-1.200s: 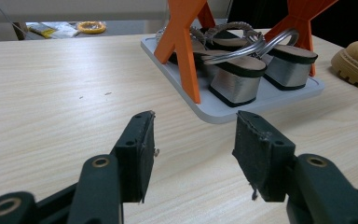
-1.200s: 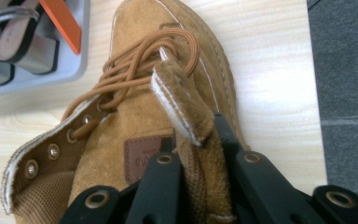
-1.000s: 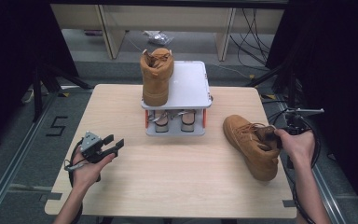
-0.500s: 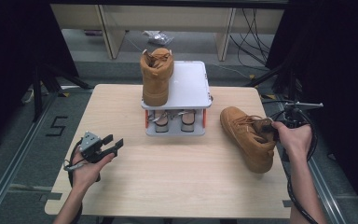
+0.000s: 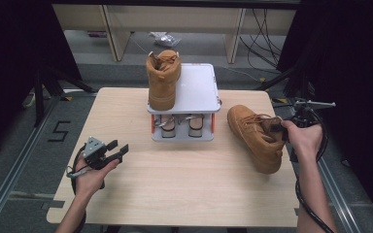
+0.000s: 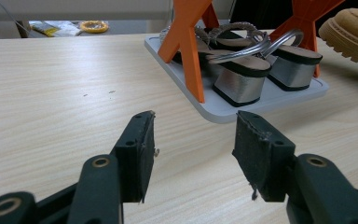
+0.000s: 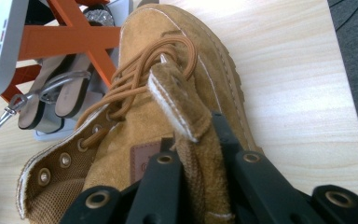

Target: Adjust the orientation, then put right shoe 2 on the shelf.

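A tan suede boot [image 5: 256, 137] [image 7: 168, 88] lies tilted at the table's right side, toe toward the rack. My right gripper [image 5: 282, 131] [image 7: 195, 140] is shut on its collar beside the tongue, one jaw inside the opening and one outside. A matching boot [image 5: 162, 77] stands upright on the left of the rack's white top shelf [image 5: 197, 87]. Near the front left of the table my left gripper [image 5: 114, 153] [image 6: 193, 151] is held low and stands open with nothing between its jaws, pointing at the rack.
Under the shelf, a pair of silver block-heel sandals [image 5: 182, 125] [image 6: 256, 70] sits on the rack's grey base between orange legs [image 6: 186, 42]. The held boot's toe [image 6: 354, 25] is close to the rack's right side. Cables trail off the table's right edge.
My right hand has carried the boot a little up and toward the rack. The left gripper has stayed where it was.
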Demonstrator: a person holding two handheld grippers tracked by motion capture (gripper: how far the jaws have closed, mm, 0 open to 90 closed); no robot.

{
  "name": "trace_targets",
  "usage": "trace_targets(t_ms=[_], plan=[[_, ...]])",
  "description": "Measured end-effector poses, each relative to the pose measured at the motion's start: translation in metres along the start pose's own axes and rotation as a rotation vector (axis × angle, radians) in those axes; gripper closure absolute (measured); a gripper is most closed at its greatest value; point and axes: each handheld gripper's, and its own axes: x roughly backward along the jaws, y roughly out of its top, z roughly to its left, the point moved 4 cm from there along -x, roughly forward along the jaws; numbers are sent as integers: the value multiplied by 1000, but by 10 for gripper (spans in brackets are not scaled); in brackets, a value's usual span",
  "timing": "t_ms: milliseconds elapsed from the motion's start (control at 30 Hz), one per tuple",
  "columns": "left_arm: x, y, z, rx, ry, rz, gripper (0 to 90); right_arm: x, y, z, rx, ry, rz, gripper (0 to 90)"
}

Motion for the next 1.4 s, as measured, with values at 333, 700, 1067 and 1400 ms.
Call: trace_targets(t_ms=[333,700,1067,1400], plan=[[-2,-1,1,2,2,-1,472,1,7,7,5,5,-11,846],[-2,-2,0,0,-1,2,472,8,17,14,-18,16,-43,846],[-1,-3,-1,0,-12,-4,471,14,26,24,-18,41,-62,846],[-2,-4,-1,-4,-8,4,471,15,33,29,-31,73,-89,846]])
